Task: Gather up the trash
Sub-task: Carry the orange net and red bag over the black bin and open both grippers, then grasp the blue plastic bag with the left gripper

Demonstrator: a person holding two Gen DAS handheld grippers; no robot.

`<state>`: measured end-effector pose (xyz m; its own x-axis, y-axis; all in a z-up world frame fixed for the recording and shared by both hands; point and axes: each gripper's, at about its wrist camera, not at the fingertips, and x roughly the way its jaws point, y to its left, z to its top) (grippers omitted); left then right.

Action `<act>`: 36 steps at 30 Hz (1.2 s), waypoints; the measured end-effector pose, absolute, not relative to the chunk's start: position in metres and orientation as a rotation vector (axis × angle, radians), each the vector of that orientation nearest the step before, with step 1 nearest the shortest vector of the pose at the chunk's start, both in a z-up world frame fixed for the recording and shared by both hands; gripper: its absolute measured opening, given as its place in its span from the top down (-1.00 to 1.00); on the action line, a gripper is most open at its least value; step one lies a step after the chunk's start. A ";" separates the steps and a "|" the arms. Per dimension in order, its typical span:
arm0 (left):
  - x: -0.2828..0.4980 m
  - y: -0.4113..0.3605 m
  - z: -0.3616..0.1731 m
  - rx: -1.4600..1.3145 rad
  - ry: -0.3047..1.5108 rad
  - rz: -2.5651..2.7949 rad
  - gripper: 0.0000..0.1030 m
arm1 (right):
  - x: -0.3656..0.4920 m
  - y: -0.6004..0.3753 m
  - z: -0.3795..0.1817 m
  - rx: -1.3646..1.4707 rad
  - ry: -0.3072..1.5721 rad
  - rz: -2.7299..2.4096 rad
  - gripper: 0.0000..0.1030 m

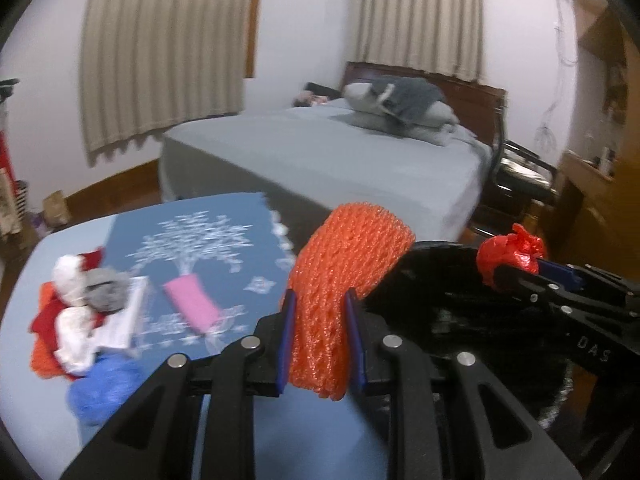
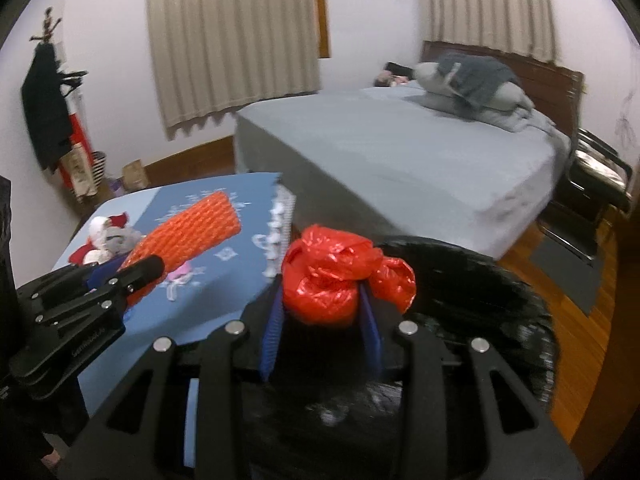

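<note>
- Landmark: low table (image 1: pixel 48 420) with pale blue top and a darker blue cloth printed with a white tree (image 1: pixel 192 248); all places given from it.
- Left gripper (image 1: pixel 320 316): blue-padded jaws nearly closed, pinching an orange foam mesh sleeve (image 1: pixel 344 280); the sleeve stands up out of the jaws, clear above the table's right edge.
- Right gripper (image 2: pixel 320 304): jaws partly closed on a crumpled red plastic bag (image 2: pixel 332 280); bag bulges over both pads, held right of the table.
- Black plastic-lined bin (image 2: pixel 480 292) sits just right of the table edge, below and beyond both grippers; its rim is blurred.
- Remaining trash heap (image 1: pixel 80 312) at the table's left side: white, red, orange and grey crumpled pieces, a blue wad (image 1: pixel 104 384) toward the near edge, a white flat piece beside it. Pink flat strip (image 1: pixel 192 304) lies on the cloth, apart from the heap.
- Cloth's fringed right edge (image 2: pixel 280 224) overhangs the table side.
- Grey-sheeted bed (image 1: pixel 340 160) stands beyond the table; narrow gap between them. Wooden floor (image 2: pixel 560 320) is open right of the bin.
- Writing: "DAS" readable on the right gripper's body in the left wrist view; lettering on the left gripper's body in the right wrist view is too blurred to read.
</note>
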<state>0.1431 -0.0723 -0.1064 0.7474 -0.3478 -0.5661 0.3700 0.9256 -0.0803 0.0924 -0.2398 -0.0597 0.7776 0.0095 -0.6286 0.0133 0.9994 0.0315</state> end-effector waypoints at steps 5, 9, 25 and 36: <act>0.145 -0.116 -0.109 0.046 0.627 -0.485 0.53 | 0.077 -0.277 -0.063 0.062 0.689 -0.106 0.29; 0.145 -0.143 -0.114 0.045 0.653 -0.568 0.44 | 0.067 -0.300 -0.067 0.071 0.697 -0.166 0.12; 0.141 -0.092 -0.103 0.026 0.588 -0.437 -0.71 | 0.062 -0.306 -0.069 0.104 0.675 -0.192 -0.88; 0.139 0.003 -0.109 0.036 0.566 -0.162 -0.82 | 0.089 -0.238 -0.062 0.083 0.653 -0.038 -0.89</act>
<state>0.1390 0.0034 -0.1093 0.8317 -0.1430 -0.5365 0.1629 0.9866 -0.0105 0.0893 -0.2381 -0.0625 0.7939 -0.0095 -0.6080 0.0619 0.9959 0.0653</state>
